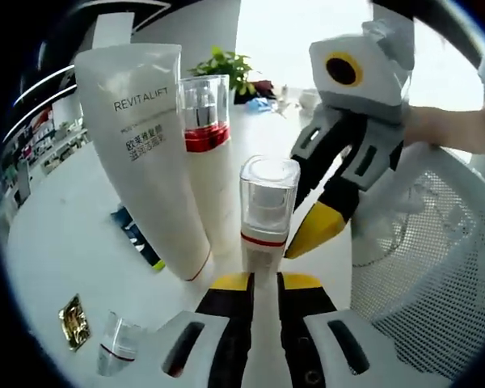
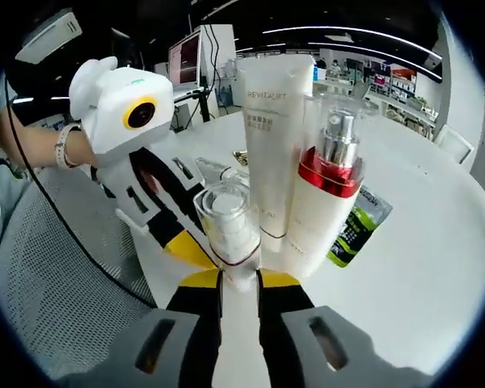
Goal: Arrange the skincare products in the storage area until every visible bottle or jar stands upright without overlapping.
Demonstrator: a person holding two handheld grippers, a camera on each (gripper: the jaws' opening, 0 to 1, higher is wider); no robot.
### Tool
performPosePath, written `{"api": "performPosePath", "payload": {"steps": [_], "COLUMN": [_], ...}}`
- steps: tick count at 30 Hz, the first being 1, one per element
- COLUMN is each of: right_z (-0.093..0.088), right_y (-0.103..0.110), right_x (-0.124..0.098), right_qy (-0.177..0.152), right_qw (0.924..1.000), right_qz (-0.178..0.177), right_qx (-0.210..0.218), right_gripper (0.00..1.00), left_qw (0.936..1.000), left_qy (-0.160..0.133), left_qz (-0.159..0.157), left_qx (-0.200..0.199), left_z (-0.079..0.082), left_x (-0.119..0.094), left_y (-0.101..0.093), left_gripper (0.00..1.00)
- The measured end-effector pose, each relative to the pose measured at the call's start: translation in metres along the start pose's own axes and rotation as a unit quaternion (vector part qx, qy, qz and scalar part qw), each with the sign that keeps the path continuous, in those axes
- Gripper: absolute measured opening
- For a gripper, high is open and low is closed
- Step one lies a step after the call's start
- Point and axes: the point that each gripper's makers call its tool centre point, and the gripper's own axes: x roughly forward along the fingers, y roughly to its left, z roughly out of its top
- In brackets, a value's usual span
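A small white bottle with a clear cap and a red band stands upright between both grippers. My left gripper is shut on its base. My right gripper is shut on it too, and reaches in from the right in the left gripper view. The left gripper shows from the left in the right gripper view. Just behind stand a white REVITALIFT tube and a taller pump bottle with a red collar, touching each other.
On the round white table lie a dark green sachet, a gold packet and a small clear-capped bottle. A white mesh chair is beside the table. A person's hand holds the right gripper.
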Motion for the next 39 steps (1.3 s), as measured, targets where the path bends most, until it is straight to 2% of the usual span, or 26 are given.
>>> {"api": "performPosePath", "payload": {"steps": [20,39], "right_z": [-0.002,-0.003], "right_y": [-0.021,-0.025], "right_x": [0.003,0.004], "right_qy": [0.008,0.009], "right_qw": [0.9998,0.9996], "right_qz": [-0.015,-0.021], "right_qx": [0.010,0.016], "right_gripper": [0.13,0.12], "left_qw": [0.9998,0.9995], "left_qy": [0.007,0.006], "left_qz": [0.016,0.029], "left_qx": [0.013,0.009], "left_z": [0.005,0.007], "left_x": [0.015,0.018], "left_y": [0.012,0.017], "left_gripper": [0.07,0.04]}}
